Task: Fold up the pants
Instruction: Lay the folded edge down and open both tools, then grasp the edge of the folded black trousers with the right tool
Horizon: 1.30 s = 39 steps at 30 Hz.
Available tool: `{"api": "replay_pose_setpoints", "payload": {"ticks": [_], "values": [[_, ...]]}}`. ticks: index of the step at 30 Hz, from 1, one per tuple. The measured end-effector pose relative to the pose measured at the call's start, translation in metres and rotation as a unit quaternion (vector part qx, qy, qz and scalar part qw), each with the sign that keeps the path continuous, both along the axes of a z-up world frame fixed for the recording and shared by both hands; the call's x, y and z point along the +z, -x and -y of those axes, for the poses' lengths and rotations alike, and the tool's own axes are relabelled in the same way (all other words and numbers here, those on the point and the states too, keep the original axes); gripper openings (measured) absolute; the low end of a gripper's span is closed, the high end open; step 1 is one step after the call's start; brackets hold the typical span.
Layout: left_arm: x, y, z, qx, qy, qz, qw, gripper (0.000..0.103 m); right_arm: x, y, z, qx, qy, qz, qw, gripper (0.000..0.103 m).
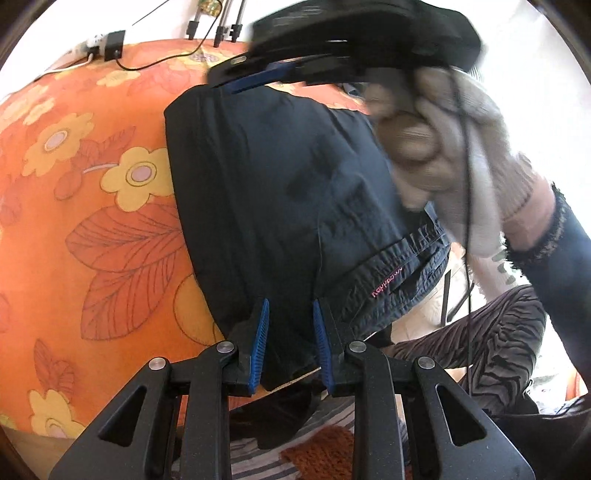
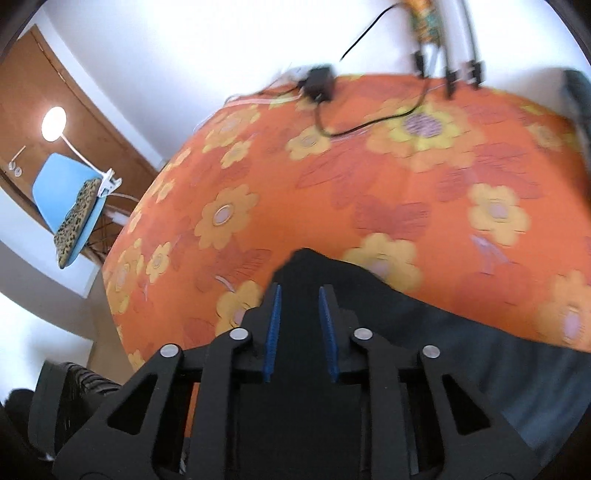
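Dark navy pants (image 1: 280,177) lie folded on an orange flowered bedspread (image 1: 92,221), waistband with pink lettering (image 1: 388,284) toward the near right. My left gripper (image 1: 290,314) is shut on the pants' near edge, cloth filling the gap between its blue pads. At the pants' far edge, blurred, my right gripper (image 1: 236,74) is held by a gloved hand (image 1: 443,147). In the right wrist view the right gripper (image 2: 300,291) is shut on a peak of the pants (image 2: 461,332), which trail off to the right over the bedspread (image 2: 369,166).
A black power adapter (image 1: 113,44) with a cable lies at the bed's far edge, beside black clamp feet (image 1: 221,29). The person's striped trouser leg (image 1: 498,332) is at the near right. A blue chair (image 2: 62,192) and a lit lamp (image 2: 53,122) stand beyond the bed's left side.
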<state>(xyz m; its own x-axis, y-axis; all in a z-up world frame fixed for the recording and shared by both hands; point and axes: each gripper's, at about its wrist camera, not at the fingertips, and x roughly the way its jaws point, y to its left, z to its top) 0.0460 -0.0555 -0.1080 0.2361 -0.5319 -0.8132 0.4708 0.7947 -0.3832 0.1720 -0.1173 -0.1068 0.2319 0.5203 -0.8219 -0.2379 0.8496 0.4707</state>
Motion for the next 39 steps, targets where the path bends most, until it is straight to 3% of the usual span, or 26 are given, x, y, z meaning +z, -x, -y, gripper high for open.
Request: {"api": "replay_pose_setpoints", "payload": {"ticks": [10, 13, 15, 17, 19, 24, 31, 39], "values": [[0.005, 0.007, -0.027, 0.020, 0.028, -0.008, 0.9994, 0.023, -0.040, -0.031, -0.030, -0.002, 0.030, -0.034, 0.999, 0.021], [0.012, 0.008, -0.051, 0.055, 0.044, -0.010, 0.9975, 0.024, -0.030, -0.029, -0.027, -0.013, 0.028, -0.032, 0.999, 0.021], [0.010, 0.004, -0.063, 0.074, 0.050, -0.022, 0.9958, 0.031, -0.018, -0.022, -0.025, -0.012, 0.030, -0.035, 0.999, 0.021], [0.005, 0.001, -0.069, 0.087, 0.052, -0.031, 0.9944, 0.031, -0.010, -0.015, -0.026, -0.005, 0.041, -0.042, 0.998, 0.025], [0.001, -0.002, -0.072, 0.094, 0.059, -0.045, 0.9928, 0.032, -0.002, -0.005, -0.029, 0.002, 0.054, -0.050, 0.997, 0.037], [-0.004, -0.008, -0.071, 0.096, 0.068, -0.059, 0.9913, 0.032, 0.011, 0.018, -0.035, 0.014, 0.066, -0.067, 0.995, 0.045], [-0.003, -0.011, -0.071, 0.100, 0.103, -0.059, 0.9878, 0.032, 0.005, 0.034, -0.048, 0.012, 0.084, -0.095, 0.992, 0.045], [0.011, -0.008, -0.069, 0.083, 0.105, -0.031, 0.9905, 0.031, -0.017, 0.042, -0.071, 0.029, 0.142, -0.114, 0.983, 0.045]]}}
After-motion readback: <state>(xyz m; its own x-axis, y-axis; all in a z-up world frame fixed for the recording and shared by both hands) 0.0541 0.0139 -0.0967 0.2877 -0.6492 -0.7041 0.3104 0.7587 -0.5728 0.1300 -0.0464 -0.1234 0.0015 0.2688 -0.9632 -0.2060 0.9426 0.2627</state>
